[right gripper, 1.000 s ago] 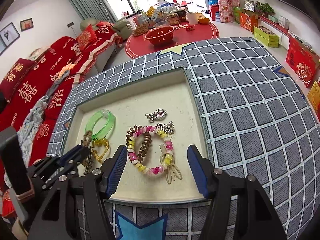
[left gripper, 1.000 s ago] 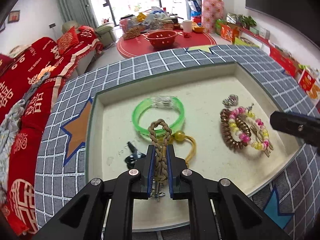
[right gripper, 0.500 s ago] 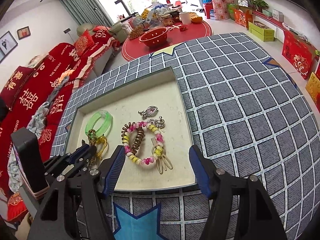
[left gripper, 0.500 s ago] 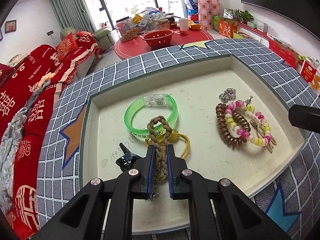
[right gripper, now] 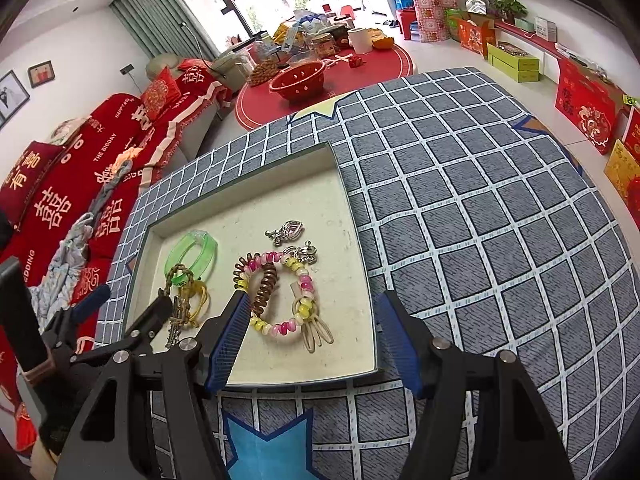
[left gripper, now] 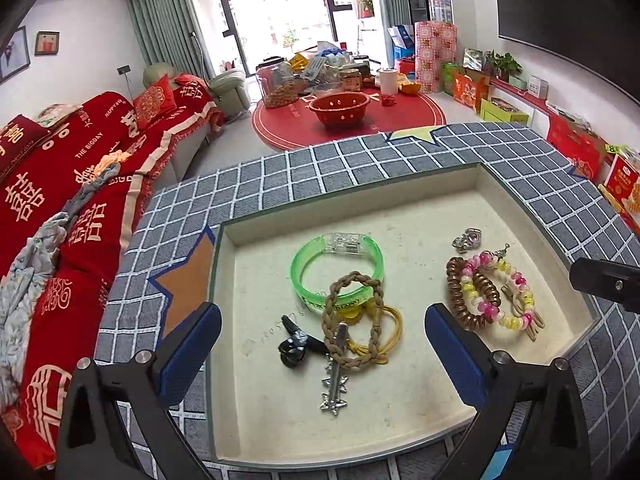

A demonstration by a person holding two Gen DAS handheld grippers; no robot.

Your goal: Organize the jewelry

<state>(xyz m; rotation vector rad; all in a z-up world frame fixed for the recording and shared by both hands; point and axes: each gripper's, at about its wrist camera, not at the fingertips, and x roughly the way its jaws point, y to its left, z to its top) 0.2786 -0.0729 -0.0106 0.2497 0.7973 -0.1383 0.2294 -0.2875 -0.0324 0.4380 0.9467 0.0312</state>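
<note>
since a second ago the left gripper (left gripper: pixel 322 338) has let go of the braided brown bracelet (left gripper: pixel 352 312): its jaws have just been opening and now stand wide with nothing pressed between them. that bracelet lies in the shallow tray (left gripper: pixel 400 420), its loop over the near edge of the green bangle (left gripper: pixel 338 266) and over a yellow cord (left gripper: pixel 390 332), a silver star charm (left gripper: pixel 334 394) trailing nearer. a black clip (left gripper: pixel 296 346) sits just to its left. further right lie the brown coil (left gripper: pixel 474 300) and the pink and yellow bead bracelet (left gripper: pixel 506 292), touching. the right gripper (right gripper: pixel 310 342) hovers over the tray's near right corner, jaws partly open, empty.
</note>
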